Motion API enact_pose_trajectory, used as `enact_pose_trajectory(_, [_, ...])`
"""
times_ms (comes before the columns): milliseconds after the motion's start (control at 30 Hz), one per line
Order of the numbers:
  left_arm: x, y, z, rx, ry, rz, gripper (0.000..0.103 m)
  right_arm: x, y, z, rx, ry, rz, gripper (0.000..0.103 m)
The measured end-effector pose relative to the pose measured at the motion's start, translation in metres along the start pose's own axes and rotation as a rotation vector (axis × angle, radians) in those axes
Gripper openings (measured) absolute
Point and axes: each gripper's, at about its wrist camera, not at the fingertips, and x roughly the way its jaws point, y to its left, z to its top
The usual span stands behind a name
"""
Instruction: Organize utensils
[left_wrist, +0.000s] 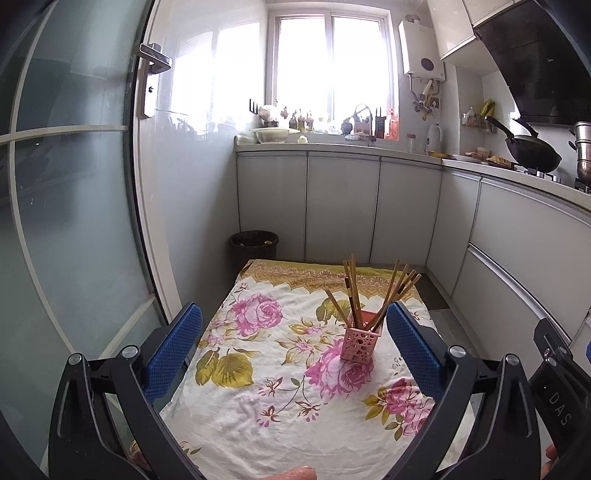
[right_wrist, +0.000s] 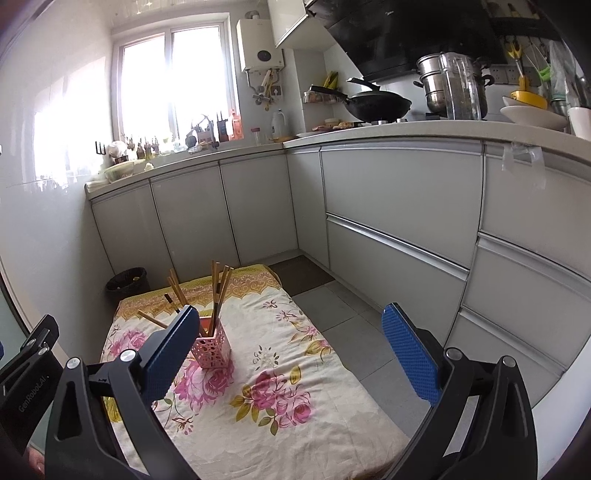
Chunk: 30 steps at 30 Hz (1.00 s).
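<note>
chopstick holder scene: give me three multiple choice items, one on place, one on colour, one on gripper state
1. Where does the holder stand?
A. on the floral cloth
B. on the counter
C. in the bin

2. What colour is the holder?
A. green
B. pink
C. black

3. How are the left gripper and right gripper?
A. both shut on chopsticks
B. one open, one shut
C. both open, holding nothing

Answers:
1 A, its base rests on the cloth's flower print.
2 B, its perforated walls are pink.
3 C, the blue fingers stand wide apart in both views; the chopsticks sit in the holder.
</note>
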Motion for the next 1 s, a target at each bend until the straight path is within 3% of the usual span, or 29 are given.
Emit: enact_pose_trajectory(1000, [-0.0049, 0.0018, 0.0037, 0.002, -0.010, -0.003, 0.096, -0.0022, 0.0086, 0.0004, 0.002, 0.014, 0.036, 0.096])
